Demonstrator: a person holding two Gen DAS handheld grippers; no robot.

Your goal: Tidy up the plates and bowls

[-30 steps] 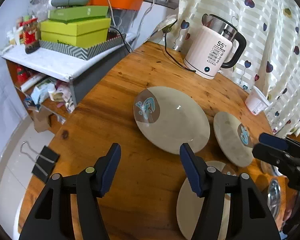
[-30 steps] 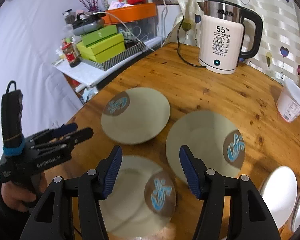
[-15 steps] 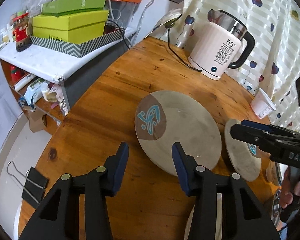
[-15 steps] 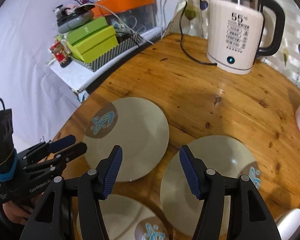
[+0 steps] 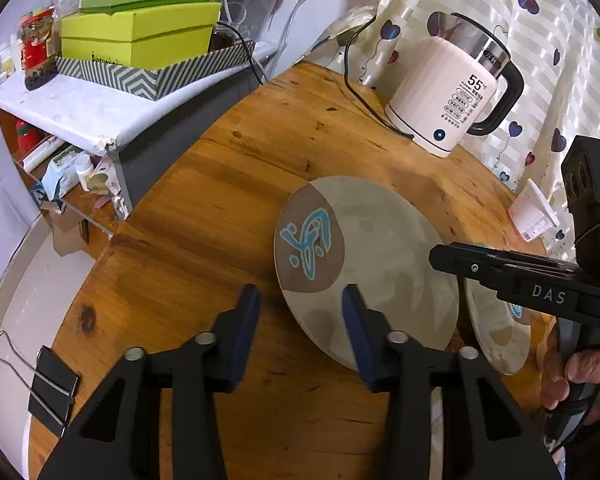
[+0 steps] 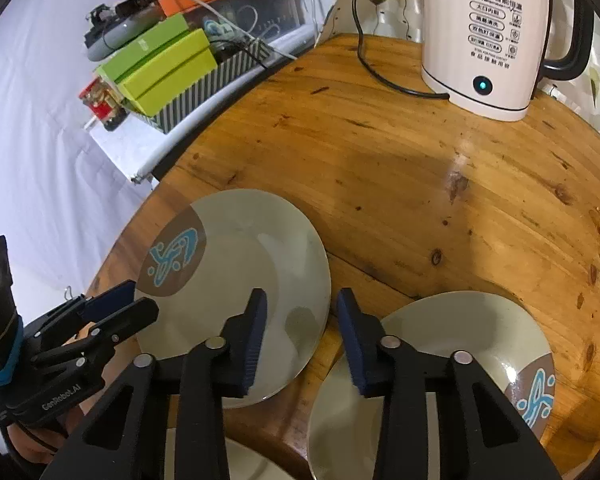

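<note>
– Grey-green glazed plate (image 5: 364, 264), brown patch with blue motif: entry one. Location?

– Flat on the round wooden table (image 5: 228, 208), on the near side of the white electric kettle (image 5: 448, 108), well apart from it, and closer to the table's curved edge than the kettle is.

– Grippers?

– Left gripper (image 5: 300, 296): jaws part-open and just been closing. One pad is over the plate's near rim, the other over bare wood. I see no pad pressing, so nothing is held. Right gripper (image 6: 300, 300): likewise part-open and just been closing. It straddles the opposite rim, one pad over the plate, one over the gap, with no grip seen.

– Hazards?

– Judged only:
1. A thin rim lying flat on wood; pads may shut on air or skate off the glaze.
2. Two grippers on one plate; uneven lift would tilt it and let it slide.
3. A second plate (image 6: 440, 344) lies just beside it, further from the table edge than the first; a dragged rim could knock it.
4. The table edge is close on the side away from that plate, so a push that way sends the plate toward the drop.

– Open room?

– Bare wood between plate and kettle, broad and clear apart from the kettle's black cord (image 5: 364, 100) trailing beside its base. A cluttered shelf with green boxes (image 5: 140, 36) stands beyond the table edge, to the left of the kettle in both views.
</note>
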